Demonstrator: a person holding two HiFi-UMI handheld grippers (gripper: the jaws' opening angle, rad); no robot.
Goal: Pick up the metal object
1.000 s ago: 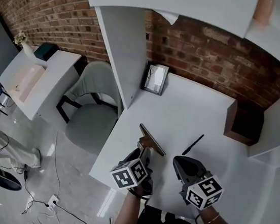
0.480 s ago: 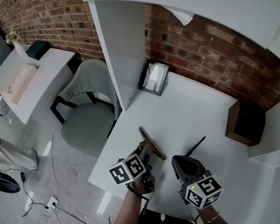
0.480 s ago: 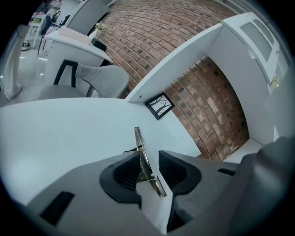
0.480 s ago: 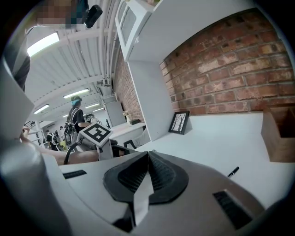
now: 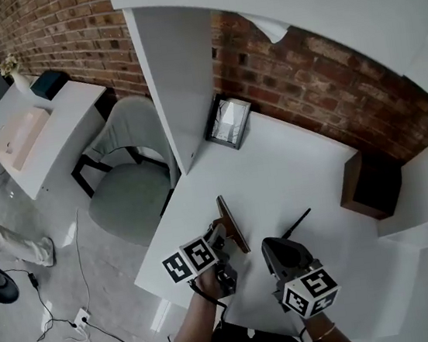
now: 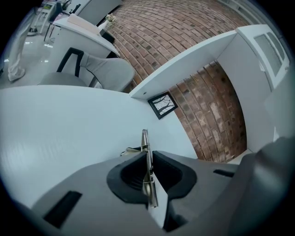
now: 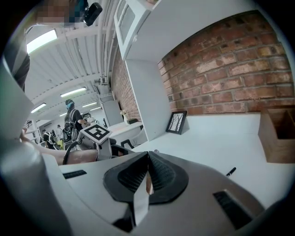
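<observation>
Narrowed left fingers (image 6: 129, 173) closing astride metal object (image 6: 145, 140)

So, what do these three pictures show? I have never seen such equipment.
A person holds a hand tool with two jaws in each hand. One picture comes from a camera on the person's head, looking down on a white desk; the other two come from cameras riding on each tool. The left gripper is closing its jaws on a thin metal object, which stands on edge between them. The right gripper is shut and empty. A black pen, a picture frame and a wooden box also sit on the desk.
</observation>
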